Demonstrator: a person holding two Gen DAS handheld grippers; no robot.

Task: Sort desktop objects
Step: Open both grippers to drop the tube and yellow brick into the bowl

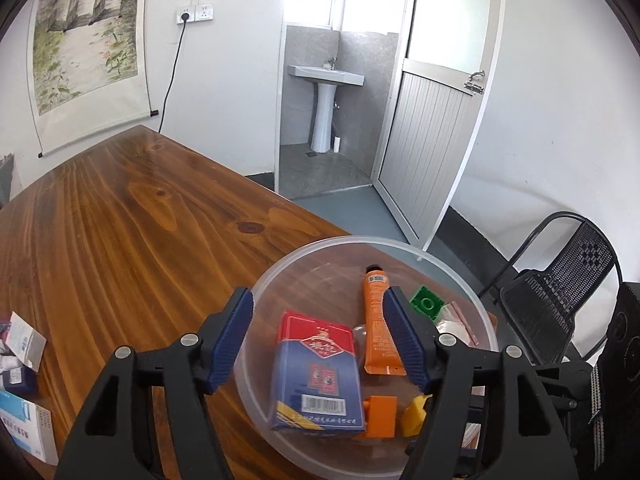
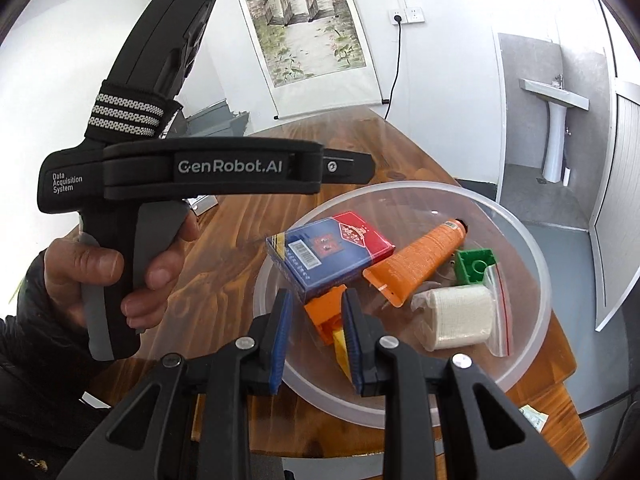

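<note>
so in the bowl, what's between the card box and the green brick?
The orange tube lies between the card box and the green brick, in the clear bowl. Clearest in the right wrist view; the left wrist view agrees.

left tool (image 1: pixel 320 336): black frame, blue ribbed pads | silver screws | sleeve (image 2: pixel 24 344): black

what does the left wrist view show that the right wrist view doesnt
Only the left wrist view: the boxes at the table's near left edge, a black mesh chair, and the open left gripper hanging over the card box, not touching it.

Only the right wrist view: a hand holding the left device, the white gauze roll, and the right gripper, nearly shut and empty.

Both: the clear bowl, card box, orange tube, green brick, wooden table, washbasin.
</note>
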